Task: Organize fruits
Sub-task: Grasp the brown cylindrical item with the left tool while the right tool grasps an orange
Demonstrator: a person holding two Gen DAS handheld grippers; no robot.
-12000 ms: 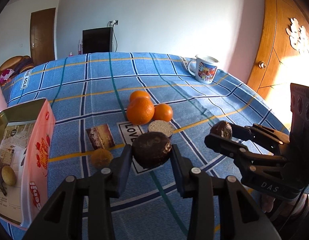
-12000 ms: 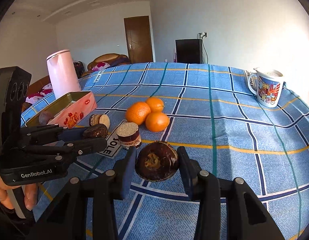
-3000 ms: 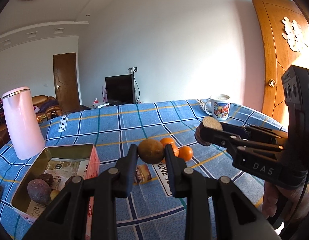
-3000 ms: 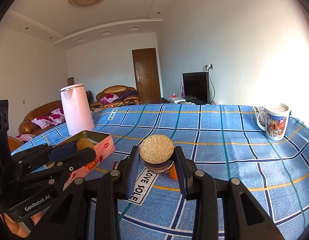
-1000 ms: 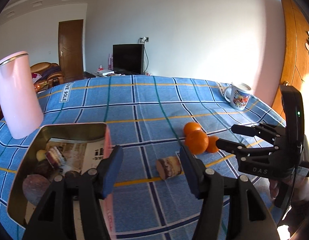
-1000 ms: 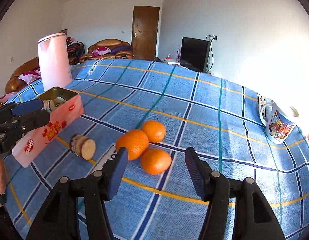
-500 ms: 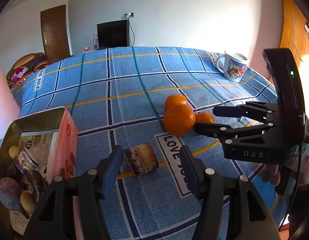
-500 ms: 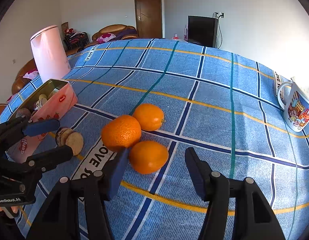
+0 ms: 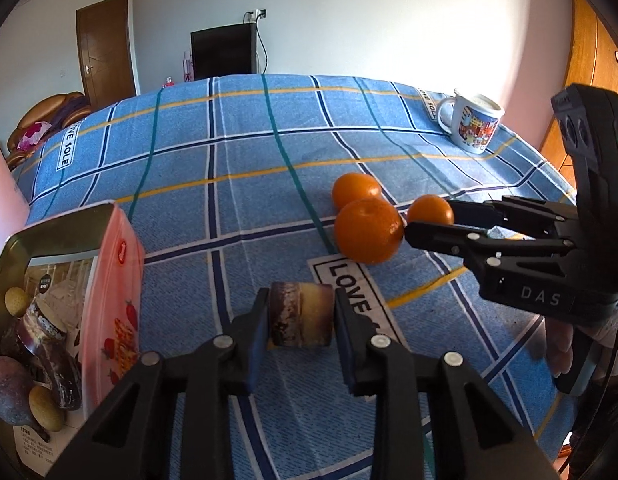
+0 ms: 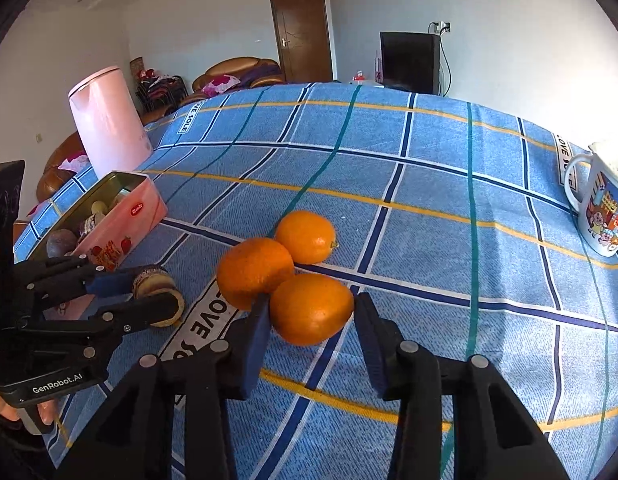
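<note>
A blue plaid cloth covers the surface [image 9: 249, 152] in a white-walled room. The left hand-held gripper [image 9: 301, 320] clamps a cut fruit piece [image 9: 301, 316]; the right hand-held gripper [image 10: 309, 320], spread apart, straddles the nearest orange [image 10: 311, 308]. Only the right view shows the pink kettle [image 10: 107, 114] whole.

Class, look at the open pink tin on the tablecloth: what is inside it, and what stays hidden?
Inside the pink tin: a dark purple round fruit, small yellowish fruits, a dark cut piece and printed paper. Whatever lies under the pile is covered.
</note>
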